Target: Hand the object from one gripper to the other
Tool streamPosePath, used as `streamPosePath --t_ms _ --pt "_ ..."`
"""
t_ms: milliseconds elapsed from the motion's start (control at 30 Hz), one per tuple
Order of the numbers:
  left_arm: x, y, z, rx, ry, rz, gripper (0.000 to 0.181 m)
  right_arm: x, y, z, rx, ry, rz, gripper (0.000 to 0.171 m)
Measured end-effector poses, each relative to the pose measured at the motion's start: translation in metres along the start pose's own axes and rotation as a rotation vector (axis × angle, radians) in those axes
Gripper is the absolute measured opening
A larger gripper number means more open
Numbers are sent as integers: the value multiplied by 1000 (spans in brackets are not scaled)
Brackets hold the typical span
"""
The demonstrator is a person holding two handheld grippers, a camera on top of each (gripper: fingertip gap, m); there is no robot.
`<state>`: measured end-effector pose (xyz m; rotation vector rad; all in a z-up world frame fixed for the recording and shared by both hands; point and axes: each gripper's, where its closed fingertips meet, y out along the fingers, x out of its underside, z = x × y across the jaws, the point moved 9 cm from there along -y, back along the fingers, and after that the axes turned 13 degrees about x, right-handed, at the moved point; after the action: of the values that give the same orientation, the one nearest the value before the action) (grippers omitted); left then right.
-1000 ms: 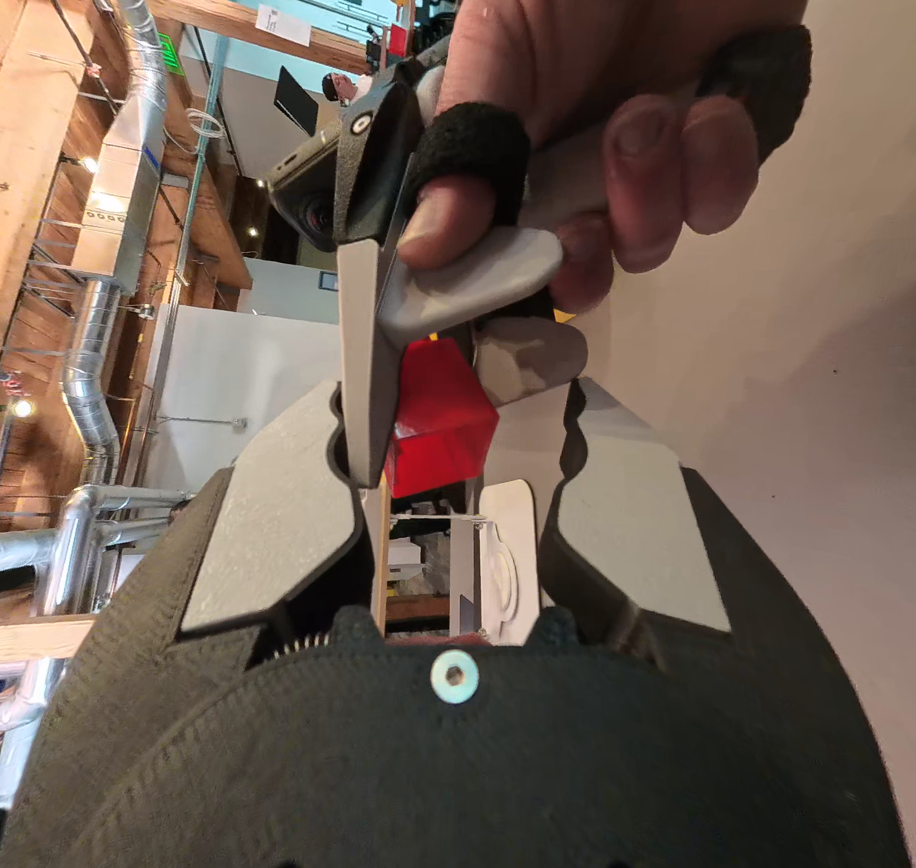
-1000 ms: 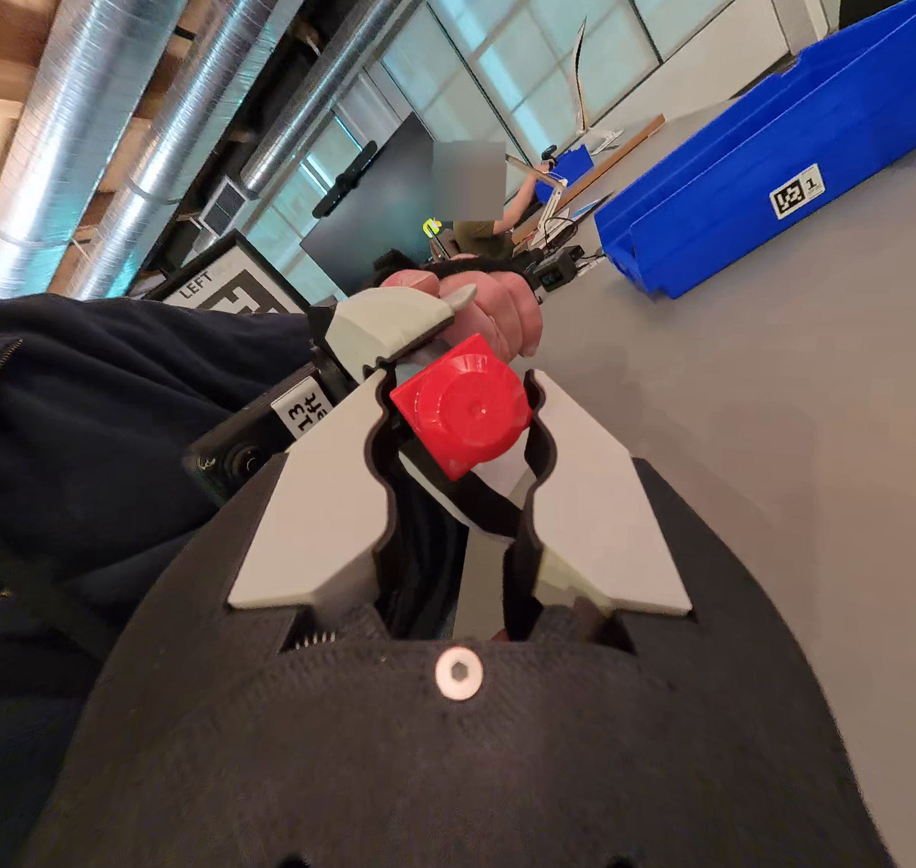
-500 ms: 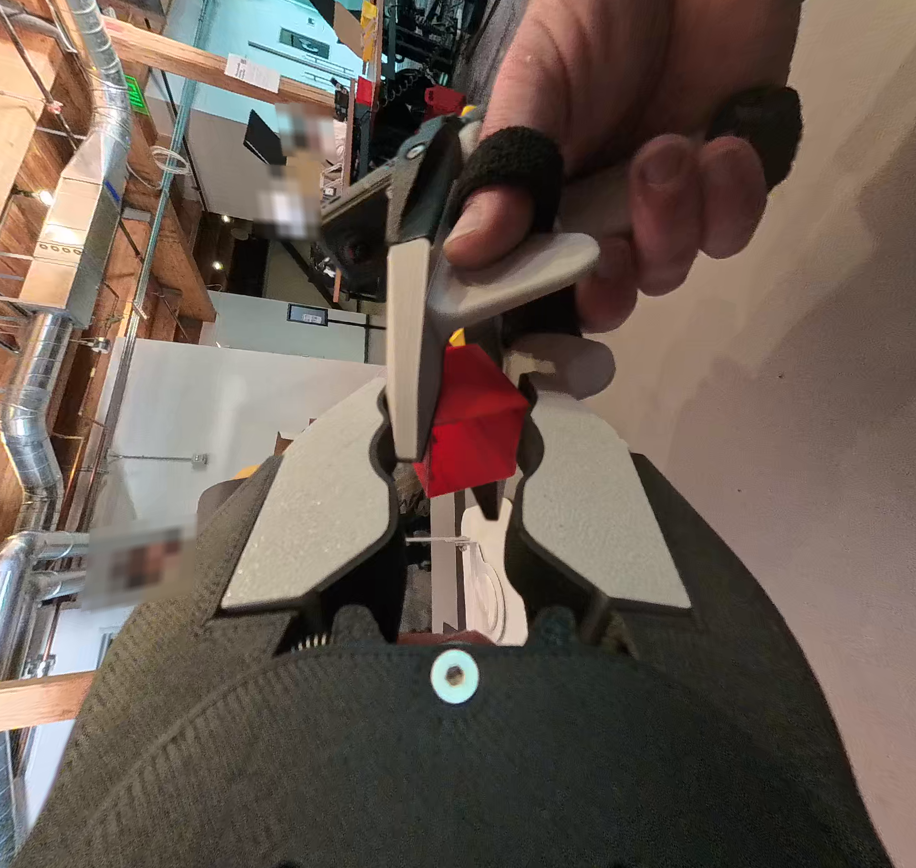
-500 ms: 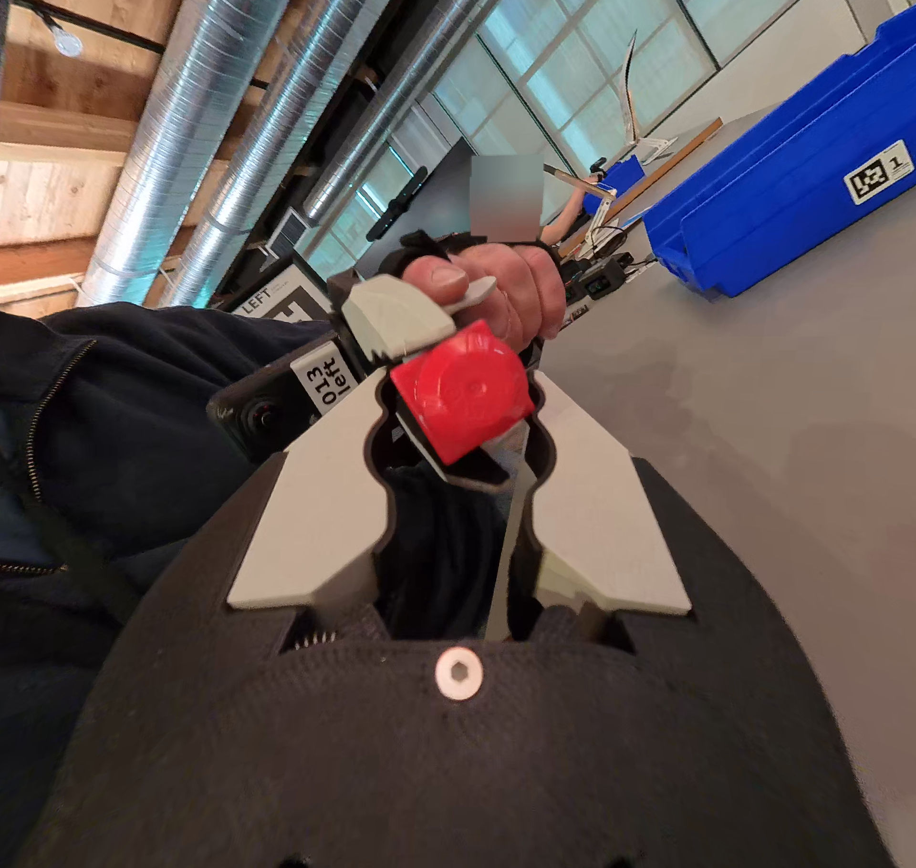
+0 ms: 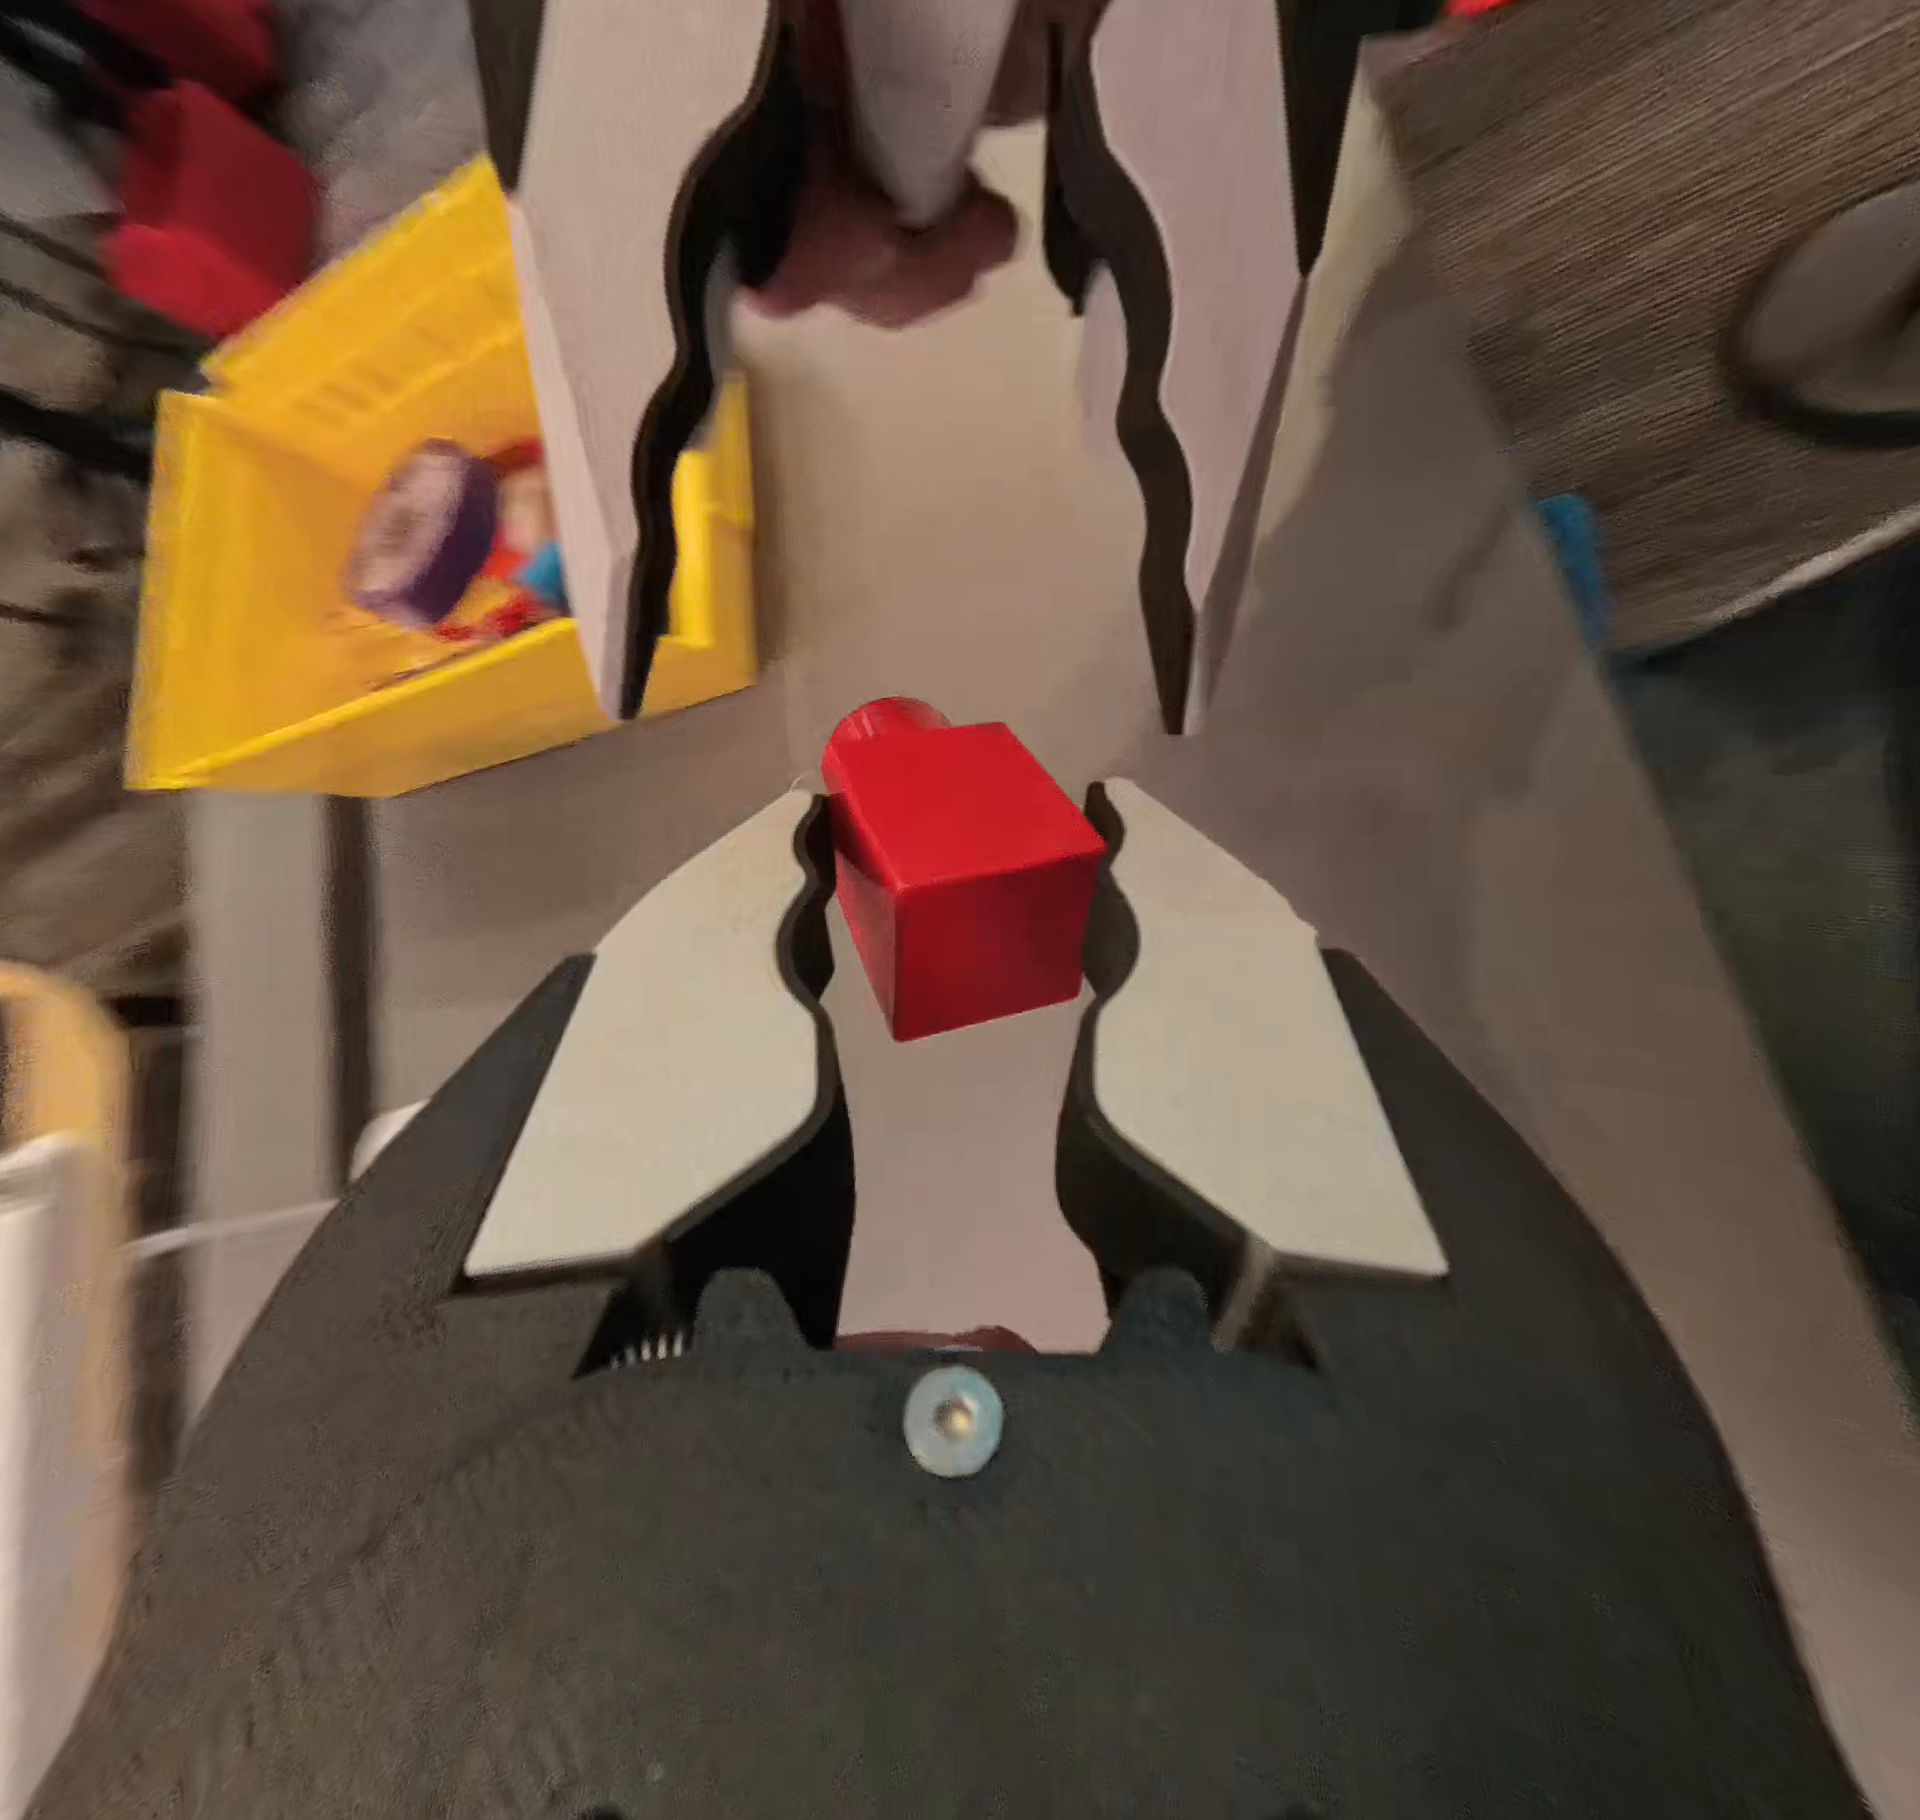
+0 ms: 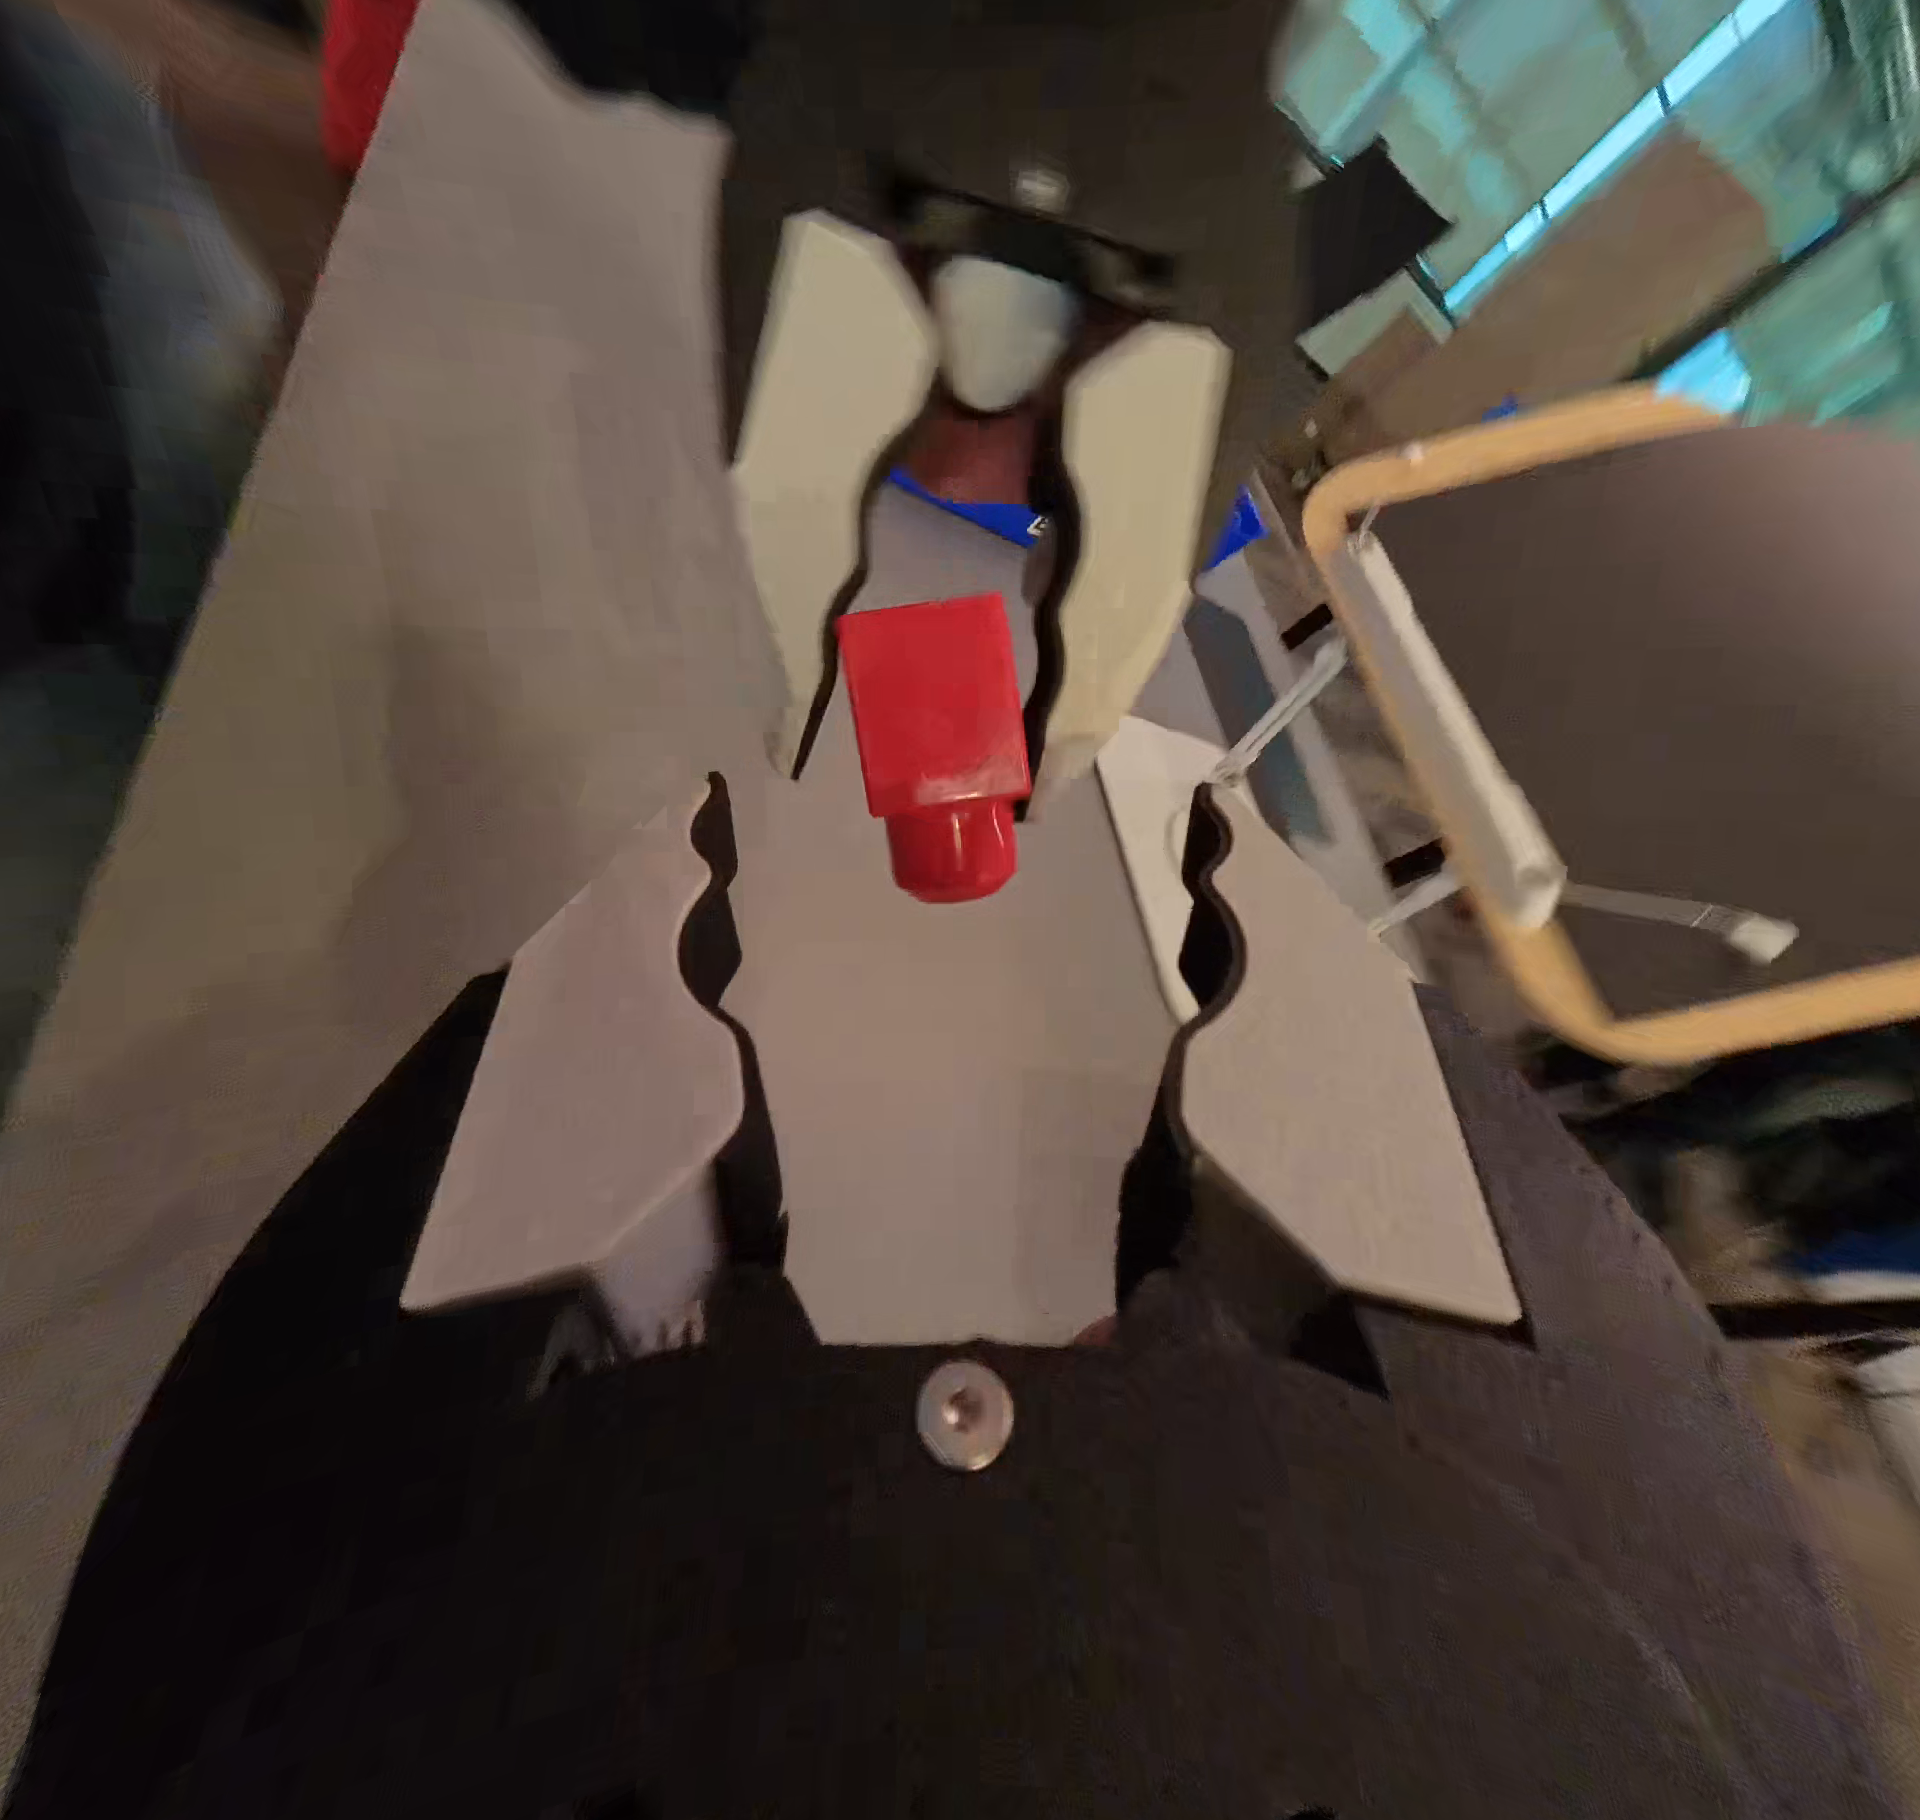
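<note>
Clearly the red block point(image 5: 961, 892), a cube with a round stud on one face, sits clamped between the fingers of the left gripper point(image 5: 961, 835), stud pointing away from that gripper's camera. Facing it tip to tip is the right gripper point(image 5: 899, 721), jaws spread wide and holding nothing; its fingertips stand just beyond the block's stud and apart from it. The right wrist view agrees: the block point(image 6: 930, 721) is pinched near the tips of the left gripper point(image 6: 925, 762), its stud aimed toward the open right gripper point(image 6: 956, 804), with a clear gap between. A yellow bin point(image 5: 260, 575) holding small toys lies on the grey counter point(image 5: 935, 523), off to one side of the block.

Judging from this, the transfer already looks done, with the block resting in the left gripper alone. The risk now is the hold itself: the block sits tilted and far out near the fingertips, so a quick swing or a slight easing of the squeeze could let it twist and drop onto the counter. Both views are smeared by motion, which suggests fast movement and makes that slip more likely.
</note>
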<state>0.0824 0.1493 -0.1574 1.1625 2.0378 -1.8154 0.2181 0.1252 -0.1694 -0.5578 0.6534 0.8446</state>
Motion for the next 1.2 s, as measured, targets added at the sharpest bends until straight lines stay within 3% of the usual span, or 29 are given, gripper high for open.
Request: streamPosePath --t_ms 100,267,567,667,933,1033,1100,1200 --pt "-2 -3 -3 210 -71 60 45 -10 0 -11 -47 -271 7 82" --pt "-2 -6 -16 519 -166 128 45 -19 6 -15 -93 -466 32 81" --pt "2 1 -21 741 -206 225 45 -18 26 -25 -75 -624 54 85" --pt "4 4 -19 796 -219 258 45 -18 30 -28 -79 -621 68 76" --pt "8 5 -21 876 -242 328 46 -21 29 -25 -111 -544 56 74" --pt "10 3 -26 819 -274 349 47 -15 30 -18 -38 -510 9 74" --pt "13 2 -29 747 -317 360 66 -11 29 -12 16 -456 -5 74" --pt "17 -3 -28 648 -370 456 70 -9 27 -5 131 -367 -4 74"
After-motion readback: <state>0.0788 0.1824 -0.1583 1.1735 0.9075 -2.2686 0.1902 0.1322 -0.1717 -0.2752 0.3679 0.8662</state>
